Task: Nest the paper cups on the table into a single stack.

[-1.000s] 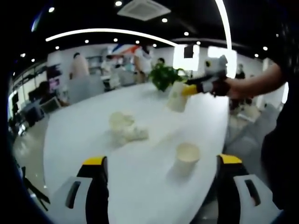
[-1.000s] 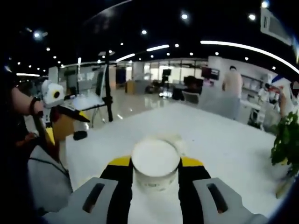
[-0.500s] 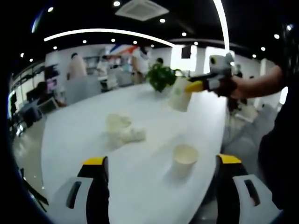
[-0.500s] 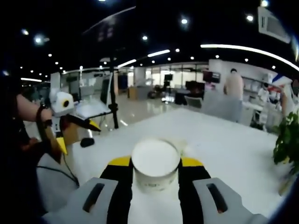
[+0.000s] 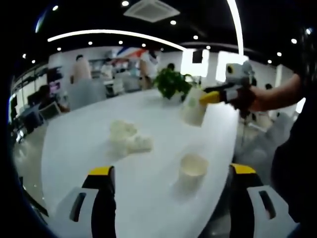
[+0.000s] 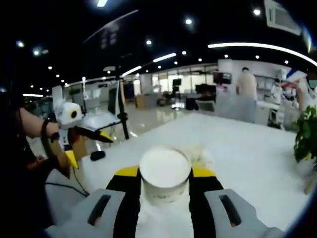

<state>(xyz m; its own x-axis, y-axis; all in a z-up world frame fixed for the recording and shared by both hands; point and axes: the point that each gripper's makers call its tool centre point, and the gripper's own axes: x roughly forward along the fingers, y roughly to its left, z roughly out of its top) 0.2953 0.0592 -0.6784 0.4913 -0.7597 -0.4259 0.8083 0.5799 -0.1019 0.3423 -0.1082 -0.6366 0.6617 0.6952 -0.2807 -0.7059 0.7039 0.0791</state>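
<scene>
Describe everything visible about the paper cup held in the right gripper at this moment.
The paper cup is plain off-white, upright with its open mouth up and nothing visible inside. The right gripper clamps it between yellow-tipped jaws, one on each side wall. In the left gripper view the same cup hangs clear above the white table, beyond a loose cup standing there.

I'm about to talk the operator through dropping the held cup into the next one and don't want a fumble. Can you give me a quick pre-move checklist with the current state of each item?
1. Right gripper clamped on the held paper cup: ok.
2. Held cup lifted above the table: ok, seen from the left gripper view.
3. Target cup upright, mouth open: ok.
4. Held cup lined up over the target cup: not ok, it hangs further back.
5. Left gripper open and free: ok.
6. Cups near the crumpled pile ready to stack: cannot tell, too blurred.
</scene>
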